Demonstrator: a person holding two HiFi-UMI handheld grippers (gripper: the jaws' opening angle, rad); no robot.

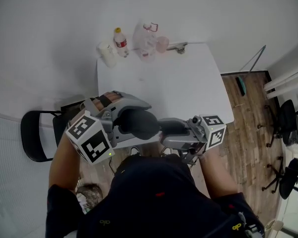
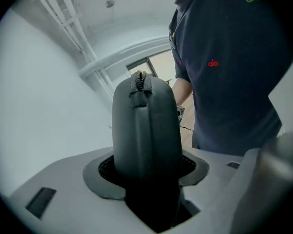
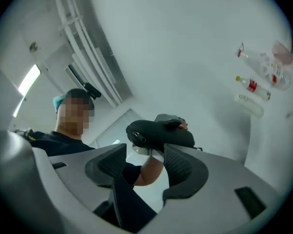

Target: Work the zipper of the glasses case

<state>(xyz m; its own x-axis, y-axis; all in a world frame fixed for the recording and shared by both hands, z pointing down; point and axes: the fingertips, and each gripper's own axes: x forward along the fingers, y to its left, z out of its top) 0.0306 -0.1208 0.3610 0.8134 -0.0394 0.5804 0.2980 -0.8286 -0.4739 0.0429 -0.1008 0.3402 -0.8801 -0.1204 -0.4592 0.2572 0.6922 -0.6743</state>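
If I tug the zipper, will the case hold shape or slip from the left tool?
The case looks undented where the left tool squeezes it, so probably semi-rigid. Its matte skin and textured pads should limit slipping. Gripped at one end, it may pivot under a tug.

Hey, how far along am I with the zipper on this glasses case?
Done: the glasses case is clamped in the left gripper and held up in front of you.
In hand: the right gripper is open and empty, facing the end of the case where the zipper pull sits.
Left: grip the pull and run it. The zipper looks closed along the seam that shows.
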